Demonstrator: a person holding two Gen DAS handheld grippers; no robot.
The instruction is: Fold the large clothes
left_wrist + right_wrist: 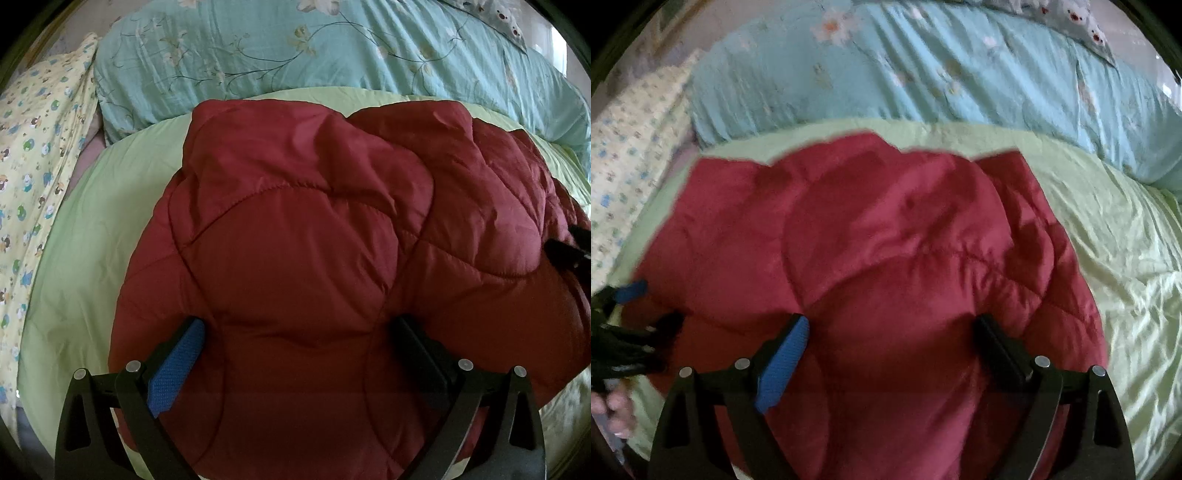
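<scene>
Your dark red quilted puffer jacket (295, 240) lies in a rounded, folded heap on the pale green satin sheet (122, 206) of the bed, filling the middle of both wrist views. Your left claw (295, 354) stands wide over the near part of the jacket, its blue textured pad (177, 365) on one side and its black finger (421, 350) on the other, with red padding bulging up between them; the pads do not press on the cloth. Your right claw (890, 350) is likewise spread wide above the jacket's near edge, blue pad (783, 362) to the left and black finger (1001, 347) to the right, gripping nothing. The right view is blurred.

At the left edge of the right wrist view you can see your left claw (639, 306) from the side, low against the jacket's rim, and below it part of your hand (613, 410) on the handle. In the left wrist view, a black tip of your right claw (569, 247) shows at the far right edge, against the jacket.

Beyond the jacket, a light blue quilt with a flower-and-vine print (332, 55) is bunched along the far side of the bed. A yellow cloth printed with small cartoon animals (37, 166) drapes down at the left.
</scene>
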